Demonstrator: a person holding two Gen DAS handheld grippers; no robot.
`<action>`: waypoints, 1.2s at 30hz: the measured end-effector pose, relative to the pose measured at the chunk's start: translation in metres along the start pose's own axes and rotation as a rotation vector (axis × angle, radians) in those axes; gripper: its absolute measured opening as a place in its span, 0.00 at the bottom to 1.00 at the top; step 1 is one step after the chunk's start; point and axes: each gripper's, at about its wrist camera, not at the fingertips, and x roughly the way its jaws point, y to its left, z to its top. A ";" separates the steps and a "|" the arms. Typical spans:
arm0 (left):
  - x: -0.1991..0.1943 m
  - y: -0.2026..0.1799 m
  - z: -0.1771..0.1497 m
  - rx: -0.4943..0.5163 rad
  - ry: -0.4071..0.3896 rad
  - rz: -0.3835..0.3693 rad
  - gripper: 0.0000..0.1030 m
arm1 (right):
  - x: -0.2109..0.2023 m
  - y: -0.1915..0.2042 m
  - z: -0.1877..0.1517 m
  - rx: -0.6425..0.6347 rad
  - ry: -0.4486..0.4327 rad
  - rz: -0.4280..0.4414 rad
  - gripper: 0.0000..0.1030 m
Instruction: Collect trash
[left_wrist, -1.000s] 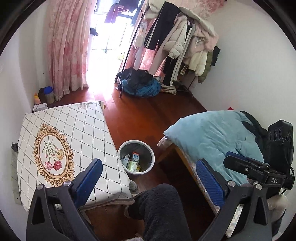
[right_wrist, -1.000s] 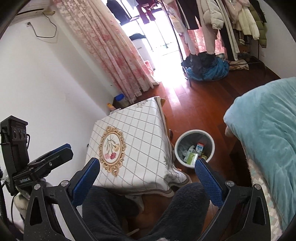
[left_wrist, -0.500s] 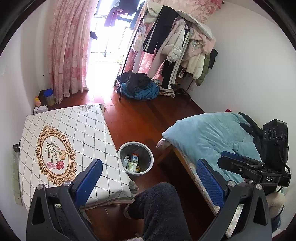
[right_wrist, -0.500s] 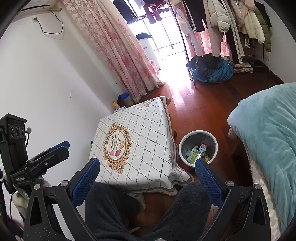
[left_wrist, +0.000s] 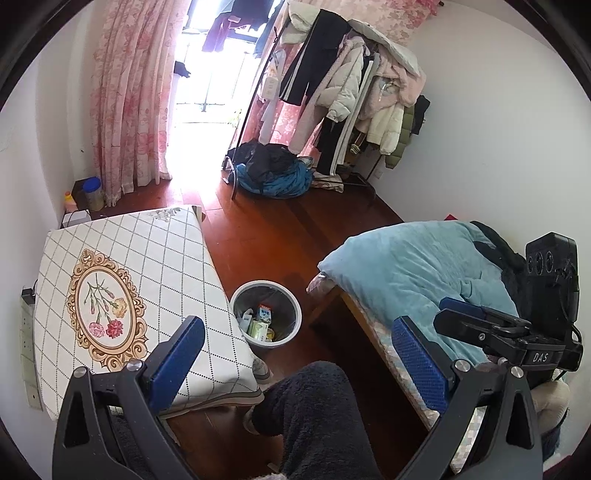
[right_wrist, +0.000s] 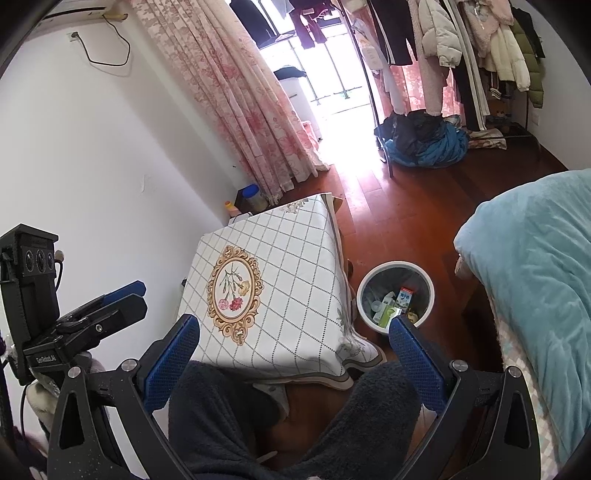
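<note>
A round grey waste bin (left_wrist: 291, 306) stands on the wood floor between the table and the bed, holding cartons and other trash (left_wrist: 263, 320). It also shows in the right wrist view (right_wrist: 424, 284). My left gripper (left_wrist: 295, 354) is open and empty, held high above the floor and the person's knee. My right gripper (right_wrist: 293, 354) is open and empty, held high over the person's lap. The right gripper's body (left_wrist: 517, 336) shows at the right of the left wrist view, and the left gripper's body (right_wrist: 81, 325) at the left of the right wrist view.
A table with a white checked cloth (left_wrist: 122, 280) stands left of the bin. A bed with a teal blanket (left_wrist: 413, 266) lies to the right. A clothes rack (left_wrist: 354, 92) and a pile of clothes (left_wrist: 273, 173) stand at the back. Jars (left_wrist: 92, 192) sit by the pink curtain.
Both grippers have risen and pulled back a little, so the table and bin look smaller and lower. Both stay open and empty.
</note>
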 end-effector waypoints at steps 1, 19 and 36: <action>0.001 -0.001 0.000 0.001 0.000 -0.002 1.00 | -0.001 -0.001 0.000 0.000 -0.001 -0.001 1.00; -0.001 -0.007 0.002 0.005 -0.008 -0.014 1.00 | -0.012 0.000 0.000 -0.010 -0.014 -0.014 1.00; -0.004 -0.007 0.004 0.005 -0.014 -0.010 1.00 | -0.011 0.002 -0.001 -0.009 -0.014 -0.017 1.00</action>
